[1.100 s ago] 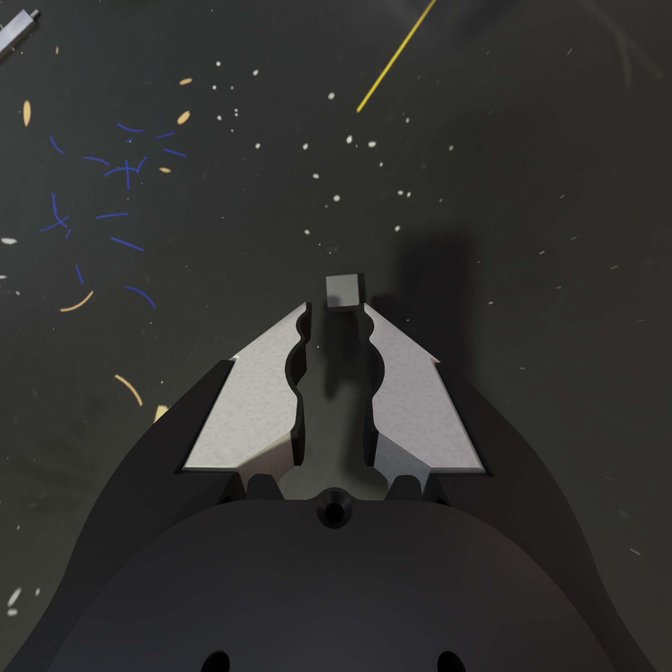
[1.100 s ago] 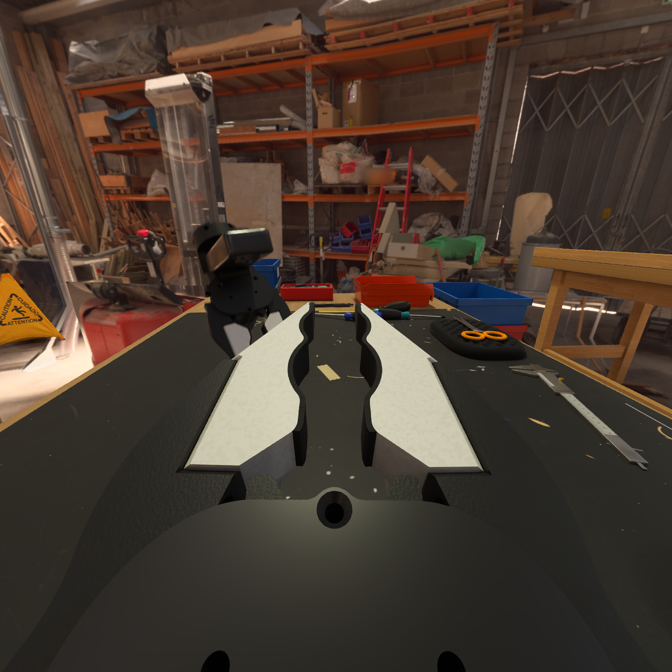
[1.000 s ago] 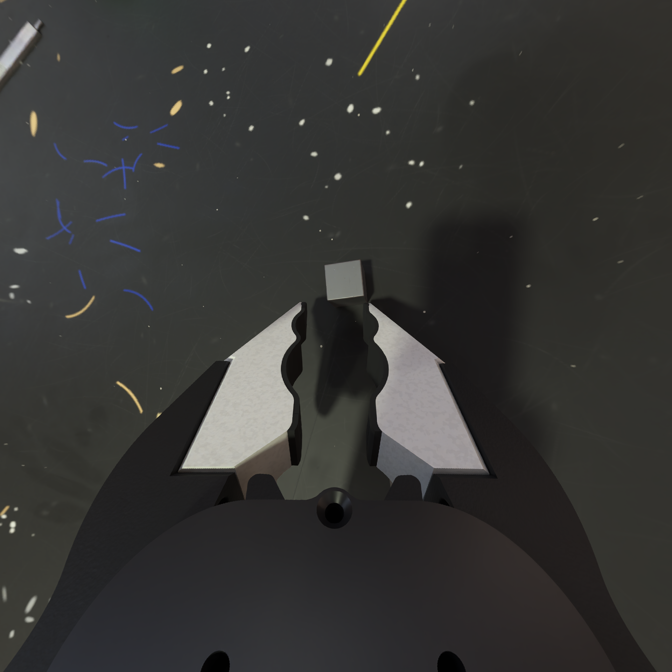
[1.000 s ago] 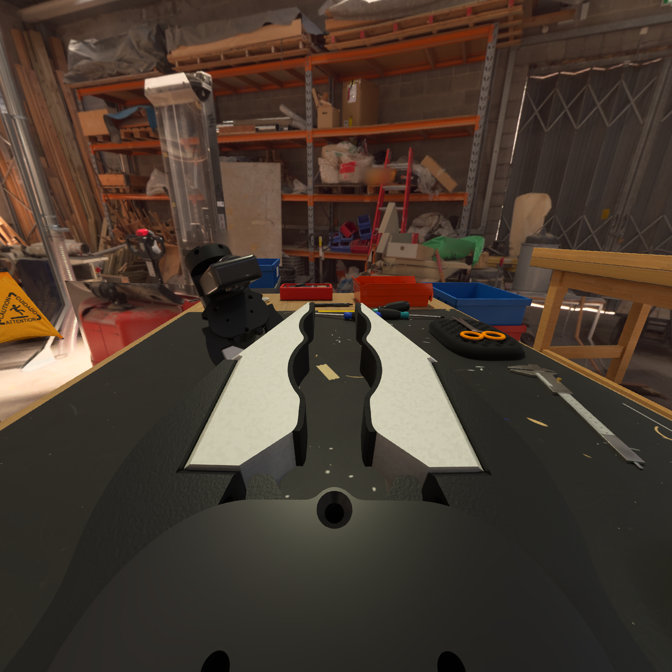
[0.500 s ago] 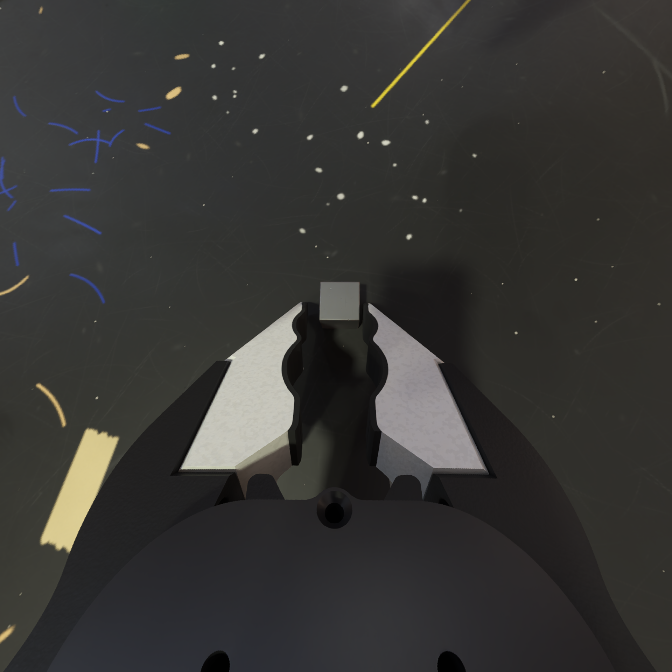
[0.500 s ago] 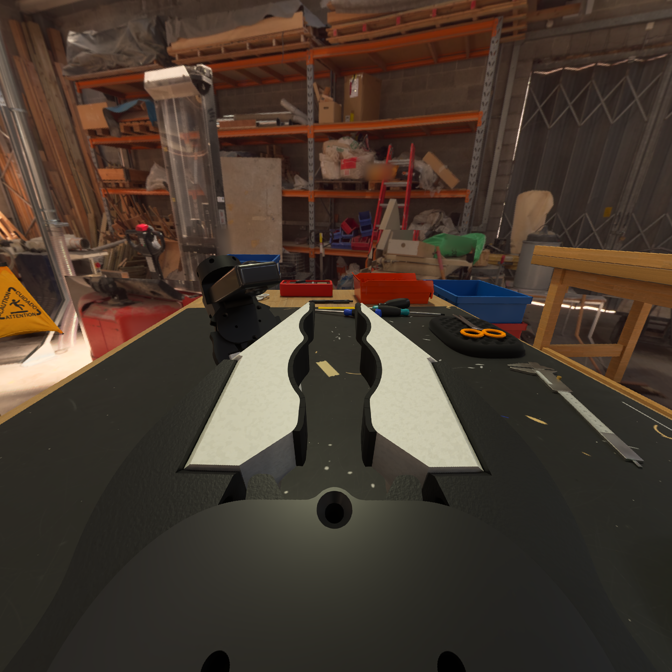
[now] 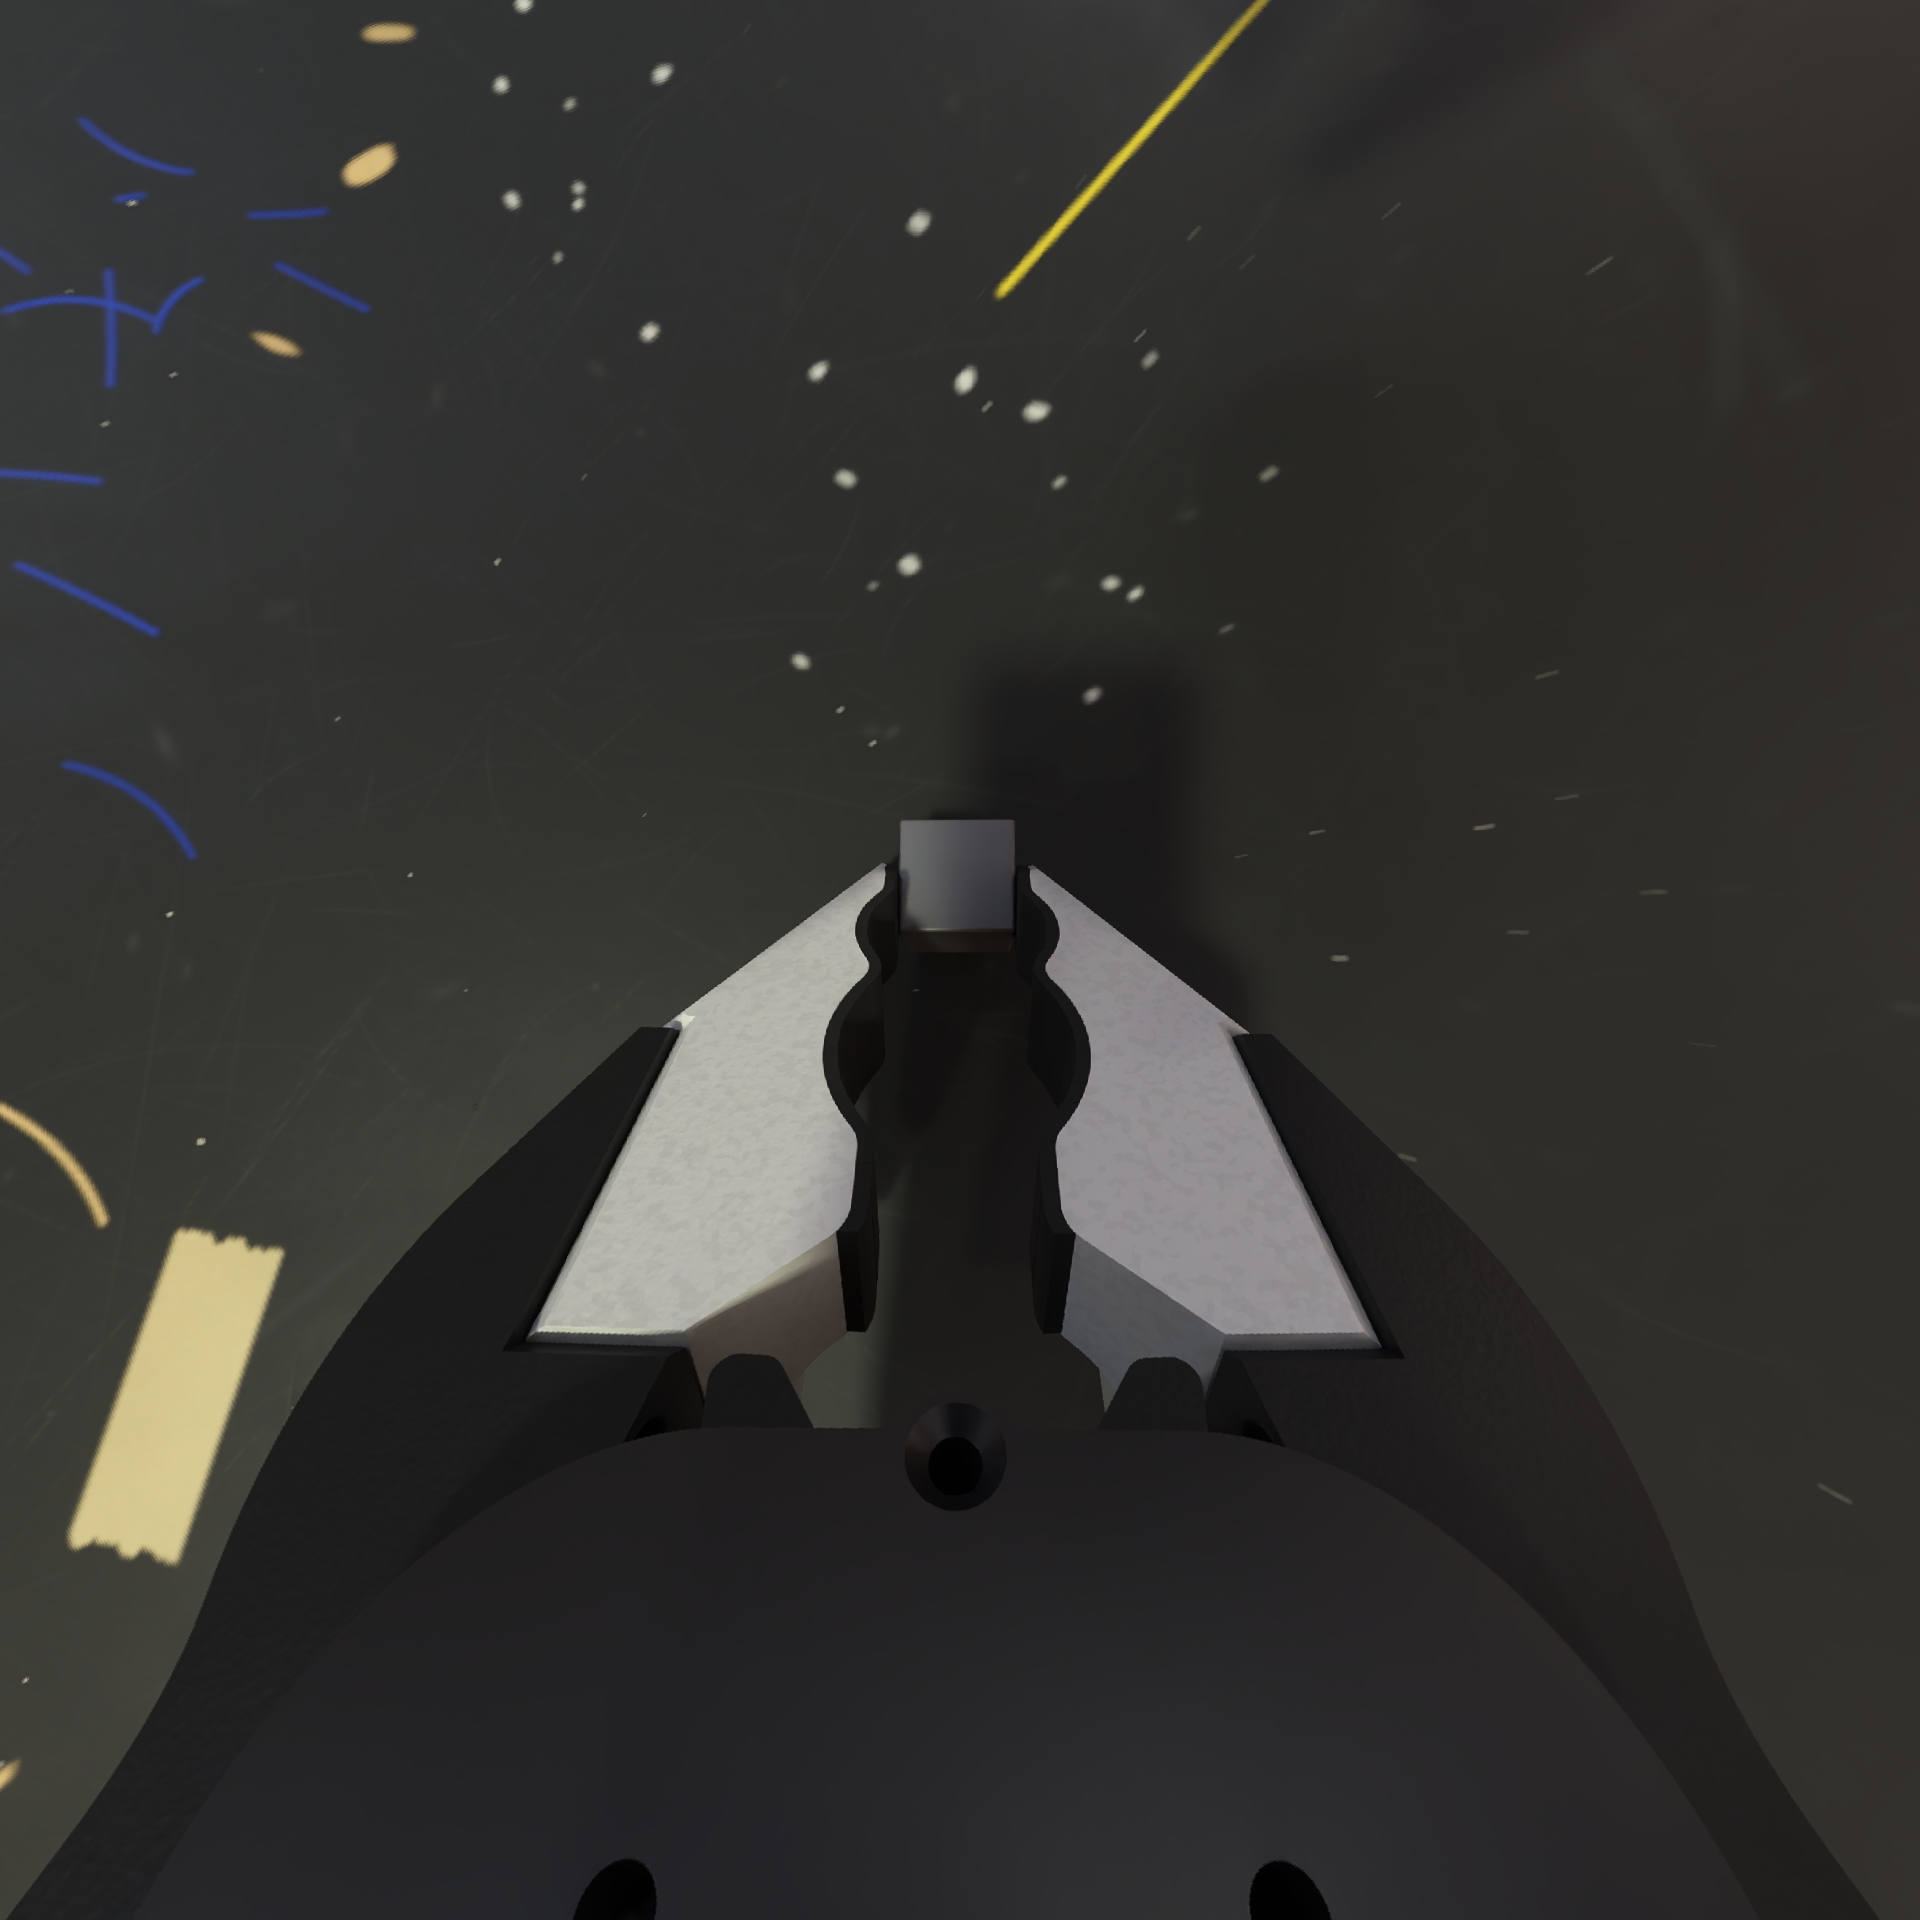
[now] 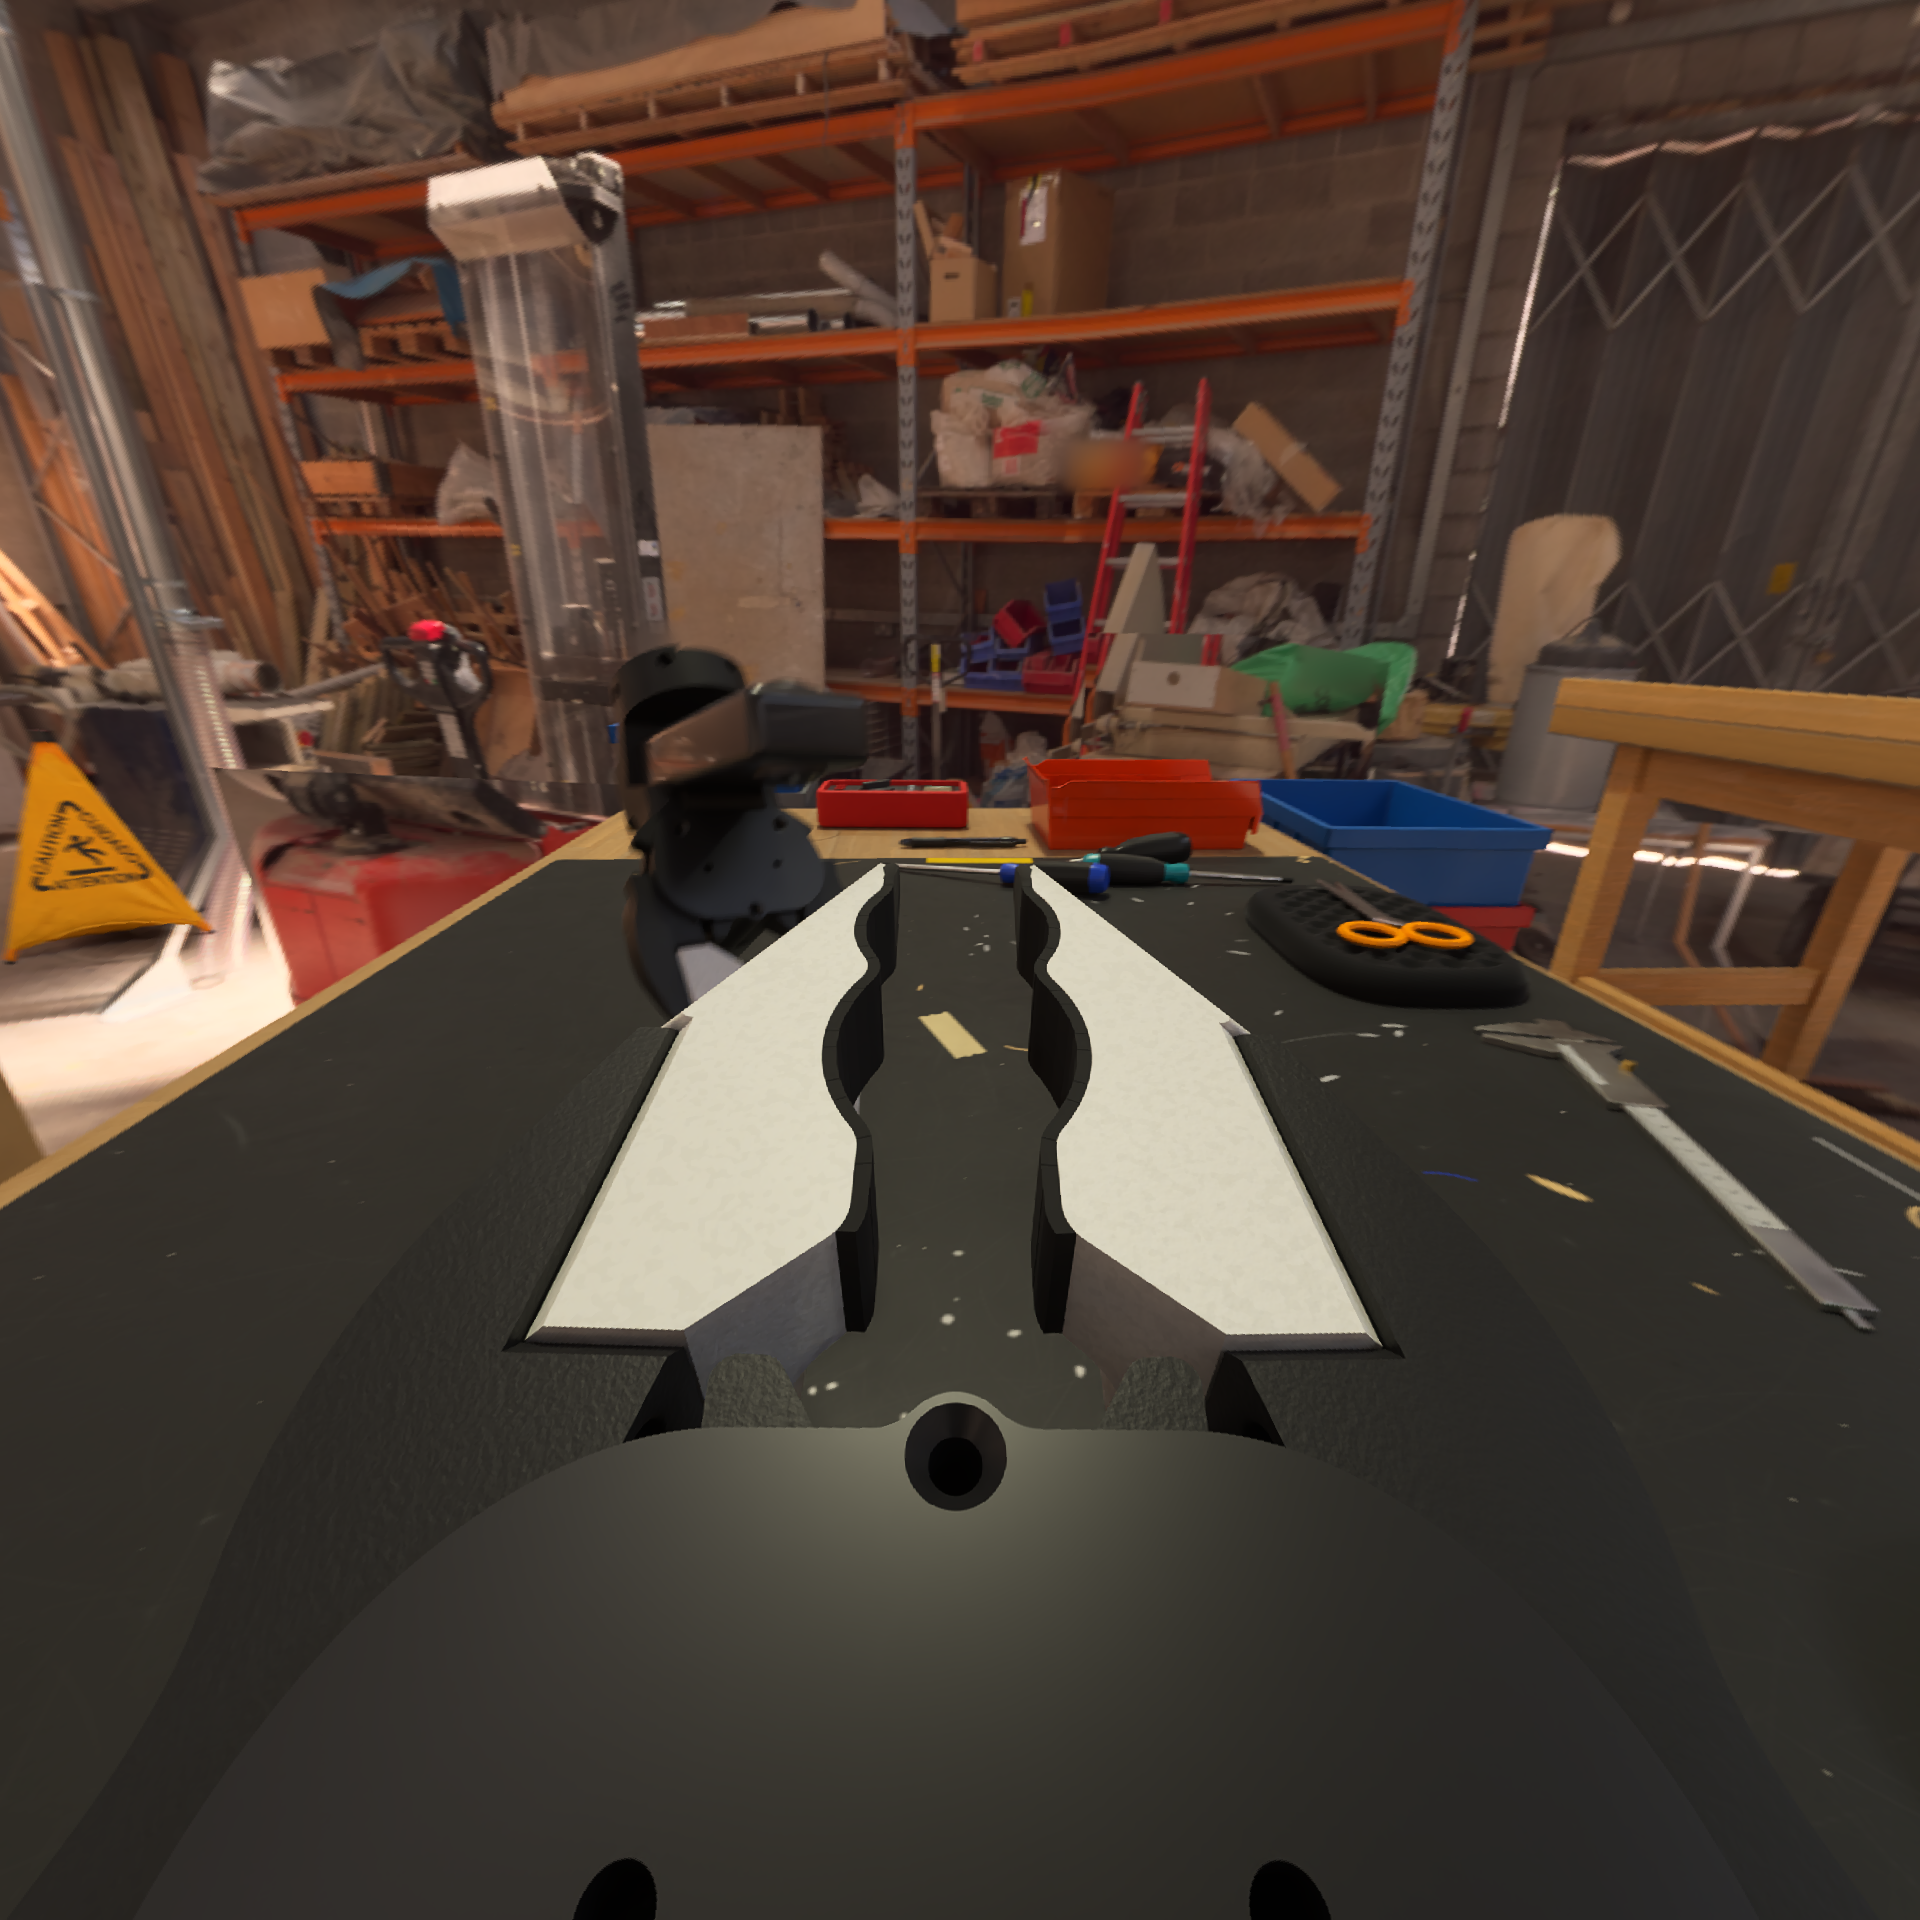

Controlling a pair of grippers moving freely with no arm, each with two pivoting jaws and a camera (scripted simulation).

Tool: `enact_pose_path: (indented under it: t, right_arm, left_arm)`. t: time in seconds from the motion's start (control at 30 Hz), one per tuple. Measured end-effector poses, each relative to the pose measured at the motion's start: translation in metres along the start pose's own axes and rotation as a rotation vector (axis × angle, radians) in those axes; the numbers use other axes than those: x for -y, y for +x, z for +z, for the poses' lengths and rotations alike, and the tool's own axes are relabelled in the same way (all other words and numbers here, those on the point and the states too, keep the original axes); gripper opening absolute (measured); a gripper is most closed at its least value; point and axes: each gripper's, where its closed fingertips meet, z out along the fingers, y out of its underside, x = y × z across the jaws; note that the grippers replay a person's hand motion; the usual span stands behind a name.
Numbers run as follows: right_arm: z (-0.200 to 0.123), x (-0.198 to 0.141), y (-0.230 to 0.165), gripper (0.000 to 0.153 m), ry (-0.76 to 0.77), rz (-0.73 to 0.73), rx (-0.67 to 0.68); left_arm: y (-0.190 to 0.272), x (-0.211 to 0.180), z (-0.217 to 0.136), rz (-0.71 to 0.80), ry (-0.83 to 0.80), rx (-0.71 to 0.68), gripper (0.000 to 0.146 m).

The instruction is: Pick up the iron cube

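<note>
In the left wrist view the iron cube (image 7: 956, 871), small and grey, sits between the tips of my left gripper (image 7: 957, 896). The jaws have closed in on its two sides and grip it over the dark table mat (image 7: 1455, 623). I cannot tell whether the cube is off the mat. In the right wrist view my right gripper (image 8: 956, 883) is open and empty, low over the mat. The left gripper (image 8: 717, 862) shows there at the far left, pointing down and a little blurred; the cube is hidden in that view.
A strip of tan tape (image 7: 171, 1392) lies left of the left gripper, with blue marks and pale specks around. Farther on are screwdrivers (image 8: 1101, 868), red bins (image 8: 1138, 800) and a blue bin (image 8: 1392, 836), a black pad with orange scissors (image 8: 1392, 940) and a steel caliper (image 8: 1683, 1153).
The left gripper moved forward until the cube stood between its tips, then its jaws narrowed onto the cube. In the right wrist view the left gripper now stands higher and more tilted. The right gripper barely moved.
</note>
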Motion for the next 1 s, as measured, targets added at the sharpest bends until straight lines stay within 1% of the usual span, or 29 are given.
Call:
enact_pose_path:
  t: [0.07,0.13,0.2,0.3,0.43,0.53,0.67,1.0]
  right_arm:
    - [0.000,-0.002,-0.003,0.022,-0.010,0.022,0.026]
    - [0.001,-0.004,-0.005,0.022,-0.025,0.031,0.045]
    - [0.001,-0.006,-0.008,0.022,-0.033,0.042,0.070]
    - [0.002,-0.005,-0.012,0.022,-0.005,0.073,0.107]
    - [0.003,-0.002,-0.019,0.022,0.046,0.127,0.168]
    - [0.004,0.001,-0.025,0.022,0.077,0.151,0.212]
    - [0.004,0.008,-0.029,0.022,0.119,0.163,0.244]
    - [0.004,0.014,-0.033,0.022,0.147,0.155,0.262]
  left_arm:
    - [0.007,0.012,-0.017,-0.030,-0.002,-0.085,0.021]
    - [0.012,0.026,-0.039,0.017,-0.022,-0.122,0.021]
    - [0.015,0.037,-0.061,0.101,-0.078,-0.110,0.021]
    - [0.021,0.056,-0.090,0.213,-0.159,-0.094,0.021]
    - [0.030,0.082,-0.116,0.346,-0.242,-0.050,0.021]
    - [0.036,0.094,-0.125,0.406,-0.285,-0.026,0.021]
    - [0.044,0.101,-0.130,0.449,-0.317,-0.023,0.021]
    - [0.055,0.105,-0.138,0.454,-0.308,-0.038,0.021]
